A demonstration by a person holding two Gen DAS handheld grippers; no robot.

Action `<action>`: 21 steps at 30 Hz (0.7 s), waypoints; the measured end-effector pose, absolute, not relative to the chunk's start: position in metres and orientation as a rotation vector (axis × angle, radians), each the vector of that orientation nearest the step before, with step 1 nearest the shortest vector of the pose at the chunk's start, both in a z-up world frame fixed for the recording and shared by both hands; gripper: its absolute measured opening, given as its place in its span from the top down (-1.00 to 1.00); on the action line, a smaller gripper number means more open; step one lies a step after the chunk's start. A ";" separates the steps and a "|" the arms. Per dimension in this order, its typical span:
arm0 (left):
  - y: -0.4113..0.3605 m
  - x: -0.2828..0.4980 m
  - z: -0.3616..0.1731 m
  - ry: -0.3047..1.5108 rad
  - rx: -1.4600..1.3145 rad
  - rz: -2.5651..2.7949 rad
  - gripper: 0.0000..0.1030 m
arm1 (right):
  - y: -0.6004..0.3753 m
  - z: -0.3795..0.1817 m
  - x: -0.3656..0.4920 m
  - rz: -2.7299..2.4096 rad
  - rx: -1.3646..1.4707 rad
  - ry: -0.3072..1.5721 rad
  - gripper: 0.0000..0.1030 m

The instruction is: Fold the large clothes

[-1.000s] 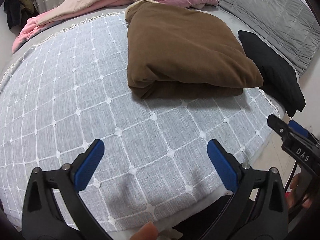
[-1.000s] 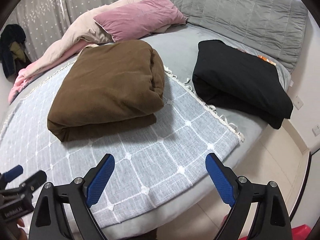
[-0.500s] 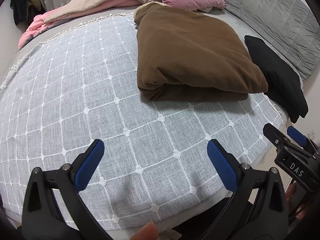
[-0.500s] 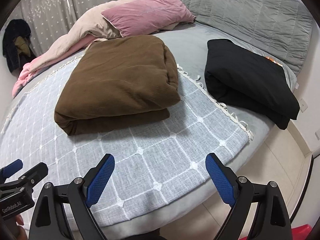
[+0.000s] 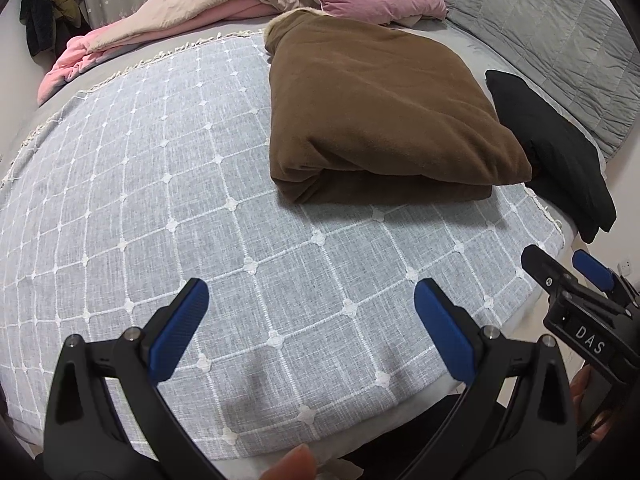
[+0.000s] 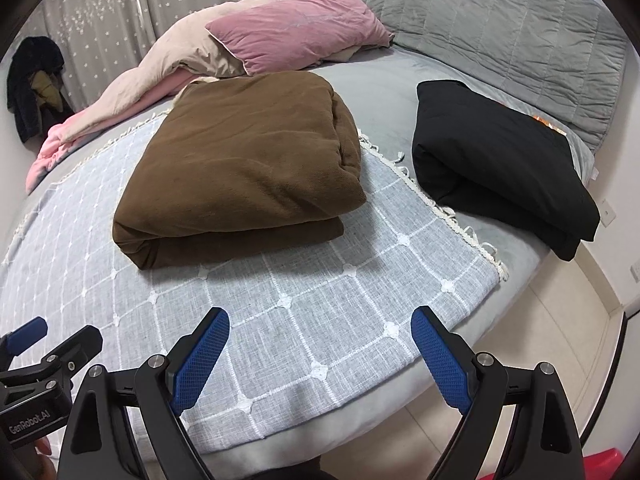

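Brown folded garment (image 6: 240, 168) resting mid-bed on the grey checked throw (image 6: 304, 320), its far end toward the pillow side. Black folded garment (image 6: 496, 164) off the throw's right edge — partly hidden behind the brown one from the left wrist. Left gripper (image 5: 308, 316) and right gripper (image 6: 320, 344) both spread wide, holding nothing, above the throw's near edge.

Round grey bed (image 6: 400, 84): checked throw (image 6: 304, 320) under brown folded garment (image 6: 240, 168); black folded garment (image 6: 496, 160), pink pillow (image 6: 296, 40) on sheet.
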State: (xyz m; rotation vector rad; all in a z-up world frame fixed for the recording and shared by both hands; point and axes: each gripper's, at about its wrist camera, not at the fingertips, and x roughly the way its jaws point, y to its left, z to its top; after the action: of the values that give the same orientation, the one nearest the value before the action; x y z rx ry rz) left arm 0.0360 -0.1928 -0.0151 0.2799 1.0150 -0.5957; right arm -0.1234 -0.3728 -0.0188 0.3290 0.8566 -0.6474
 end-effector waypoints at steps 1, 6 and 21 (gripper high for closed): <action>-0.193 0.036 -0.015 1.015 0.279 -0.597 -0.98 | -0.373 -0.019 -0.124 -0.647 0.330 0.856 -0.81; -0.194 0.035 -0.015 1.015 0.280 -0.596 -0.98 | -0.373 -0.020 -0.123 -0.649 0.335 0.860 -0.81; -0.196 0.032 -0.015 1.021 0.279 -0.598 -0.98 | -0.370 -0.021 -0.123 -0.646 0.336 0.862 -0.81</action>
State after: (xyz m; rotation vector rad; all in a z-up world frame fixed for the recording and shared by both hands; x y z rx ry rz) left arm 0.0322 -0.1961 -0.0150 0.2787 1.0211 -0.5982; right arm -0.1228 -0.3703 -0.0212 0.3356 0.8616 -0.6464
